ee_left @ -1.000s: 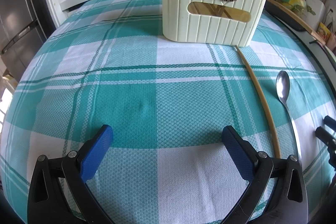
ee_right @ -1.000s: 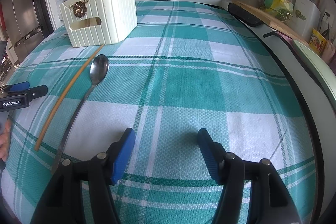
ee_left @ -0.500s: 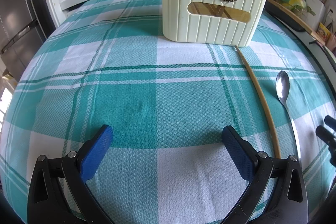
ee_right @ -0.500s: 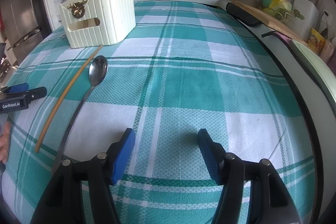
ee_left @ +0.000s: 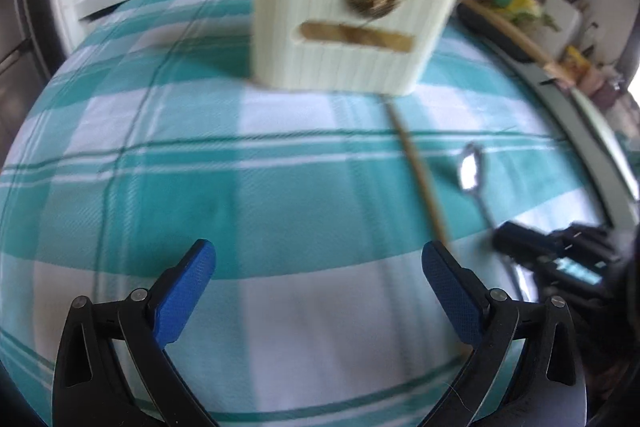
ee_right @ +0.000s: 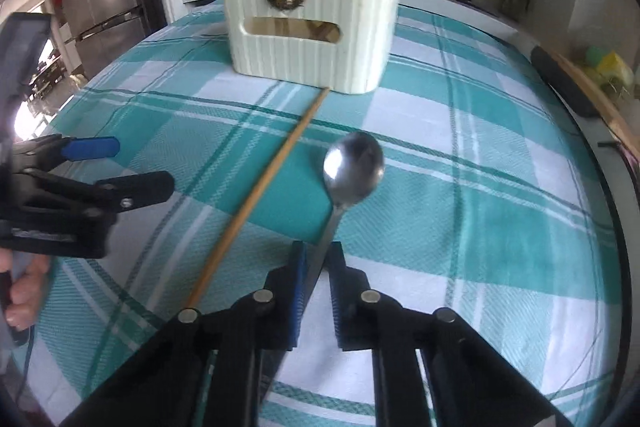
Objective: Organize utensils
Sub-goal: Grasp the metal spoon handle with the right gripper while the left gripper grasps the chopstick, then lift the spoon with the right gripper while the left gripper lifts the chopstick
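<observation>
Gripping the spoon [ee_right: 353, 167] handle, the right gripper [ee_right: 318, 259] should lift it level toward the holder [ee_right: 312, 27]. The left gripper [ee_left: 316, 267] gapes, empty, before the holder.

Glossy metal spoon [ee_right: 353, 165], matt wooden chopstick [ee_right: 256, 191], ribbed cream plastic holder [ee_right: 312, 23], woven checked cloth [ee_right: 460, 155].

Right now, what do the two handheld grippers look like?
Both match: black plastic frames with silver rivets and blue textured pads on the fingers. The left gripper shows white lettering on its body in the right wrist view. The right gripper looks identical. No sleeves visible.
</observation>
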`<state>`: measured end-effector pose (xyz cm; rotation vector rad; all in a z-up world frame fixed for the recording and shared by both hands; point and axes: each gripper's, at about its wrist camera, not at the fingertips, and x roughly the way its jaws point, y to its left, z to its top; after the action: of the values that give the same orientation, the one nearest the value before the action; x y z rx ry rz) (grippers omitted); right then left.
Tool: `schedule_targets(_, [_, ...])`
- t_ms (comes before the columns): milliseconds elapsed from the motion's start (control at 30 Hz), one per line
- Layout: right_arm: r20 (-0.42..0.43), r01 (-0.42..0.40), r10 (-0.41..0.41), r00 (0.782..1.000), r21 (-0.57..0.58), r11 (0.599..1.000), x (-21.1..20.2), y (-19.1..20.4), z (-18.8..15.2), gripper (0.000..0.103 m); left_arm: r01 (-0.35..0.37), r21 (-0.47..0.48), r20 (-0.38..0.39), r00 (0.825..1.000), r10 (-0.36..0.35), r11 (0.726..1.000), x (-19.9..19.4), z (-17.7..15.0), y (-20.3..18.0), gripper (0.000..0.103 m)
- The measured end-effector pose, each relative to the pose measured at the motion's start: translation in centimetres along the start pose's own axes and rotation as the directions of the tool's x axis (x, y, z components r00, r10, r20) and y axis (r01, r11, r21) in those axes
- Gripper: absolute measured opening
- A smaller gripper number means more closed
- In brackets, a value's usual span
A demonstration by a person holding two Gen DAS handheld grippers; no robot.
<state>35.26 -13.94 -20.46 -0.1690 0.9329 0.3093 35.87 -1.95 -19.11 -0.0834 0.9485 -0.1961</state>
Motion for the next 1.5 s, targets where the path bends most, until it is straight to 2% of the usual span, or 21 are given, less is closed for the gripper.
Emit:
schedule_targets(100, [0.009,0.048,-0.048,0.999,0.025,0.999,-0.6,-1.9,-1.1,0.007,0.017,0.058,-0.035,0.999,-0.015,0.998,0.8,0.8,-3.1,0.102])
schedule_targets(167, [0.017,0.056,-0.057,0.998,0.068,0.996,-1.2,-3.5,-2.2,0.007,-0.013,0.107,-0.062,0.998,0.019,0.994,2.0,1.0,-4.9,0.101])
schedule_targets(267, [0.03,0.059,-0.063,0.998,0.109,0.992,-2.3,-5.2,-3.5,0.007,-0.092,0.2,-0.079,0.991,0.11,0.976,3.8,0.6,-7.3,0.082])
schedule_targets(300, [0.035,0.058,-0.063,0.997,0.119,0.991,-2.6,-5.6,-3.6,0.007,-0.103,0.212,-0.043,0.993,0.114,0.972,3.5,0.5,-7.8,0.071])
schedule_targets(333, [0.038,0.057,-0.063,0.997,0.126,0.99,-2.7,-5.8,-3.8,0.007,-0.1,0.218,-0.043,0.993,0.112,0.971,3.4,0.4,-8.1,0.064])
schedule_targets(367, [0.043,0.058,-0.064,0.997,0.132,0.99,-2.9,-6.0,-4.1,0.007,-0.079,0.216,-0.044,0.995,0.09,0.973,3.3,0.4,-8.3,0.04])
schedule_targets(400, [0.048,0.055,-0.062,0.997,0.139,0.989,-3.1,-6.1,-4.3,0.007,-0.074,0.214,-0.044,0.995,0.085,0.974,3.1,0.4,-8.5,0.012])
schedule_targets(467, [0.048,0.051,-0.058,0.997,0.144,0.988,-3.1,-6.3,-4.2,0.007,-0.09,0.212,-0.042,0.994,0.101,0.973,2.9,0.3,-8.8,0.007])
schedule_targets(600, [0.048,0.059,-0.066,0.997,0.135,0.989,-3.0,-6.1,-4.0,0.007,-0.094,0.132,-0.026,0.995,0.098,0.987,1.4,-1.0,-7.1,0.005])
schedule_targets(733, [0.046,0.057,-0.064,0.997,0.131,0.99,-3.3,-5.9,-4.2,0.007,-0.155,0.071,-0.005,0.988,0.156,0.985,-0.9,-3.7,-4.0,0.005])
schedule_targets(900, [0.053,0.07,-0.074,0.996,0.082,0.994,-4.0,-4.7,-5.3,0.007,-0.204,-0.051,-0.012,0.979,0.204,0.978,-4.8,-7.4,1.6,0.006])
schedule_targets(1000, [0.066,0.07,-0.075,0.995,0.079,0.994,-4.3,-4.7,-5.7,0.007,-0.175,-0.108,-0.014,0.985,0.174,0.979,-5.9,-8.2,3.6,0.008])
schedule_targets(1033, [0.069,0.064,-0.07,0.995,0.089,0.994,-4.3,-4.8,-5.7,0.01,-0.149,-0.125,-0.014,0.989,0.148,0.981,-6.1,-8.2,4.2,0.012])
schedule_targets(1067, [0.068,0.057,-0.064,0.996,0.097,0.994,-4.3,-5.0,-5.6,0.014,-0.127,-0.126,-0.022,0.992,0.125,0.984,-6.1,-8.0,4.6,0.027])
schedule_targets(1100, [0.061,0.044,-0.051,0.997,0.104,0.994,-4.3,-5.3,-5.5,0.031,-0.107,-0.121,-0.03,0.994,0.104,0.987,-6.1,-7.7,4.8,0.049])
schedule_targets(1133, [0.057,0.032,-0.039,0.998,0.112,0.993,-4.4,-5.5,-5.4,0.05,-0.093,-0.117,-0.034,0.995,0.09,0.989,-6.0,-7.5,4.9,0.058])
schedule_targets(1167, [0.062,0.017,-0.025,0.998,0.122,0.992,-4.8,-5.8,-5.3,0.054,-0.074,-0.109,-0.039,0.997,0.07,0.991,-5.9,-7.2,5.0,0.071])
schedule_targets(1200, [0.065,0.012,-0.02,0.998,0.126,0.992,-5.0,-5.9,-5.2,0.054,-0.055,-0.099,-0.05,0.997,0.05,0.994,-5.8,-6.8,5.1,0.076])
schedule_targets(1300, [0.045,0.004,-0.011,0.999,0.151,0.988,-5.5,-6.7,-5.1,0.054,-0.03,-0.072,-0.101,0.995,0.022,0.997,-4.7,-5.9,5.6,0.076])
schedule_targets(1500, [0.016,-0.011,0.009,1.0,0.167,0.986,-4.4,-6.7,-3.9,0.054,-0.05,0.057,-0.139,0.989,0.057,0.997,-2.3,-3.3,4.8,0.08])
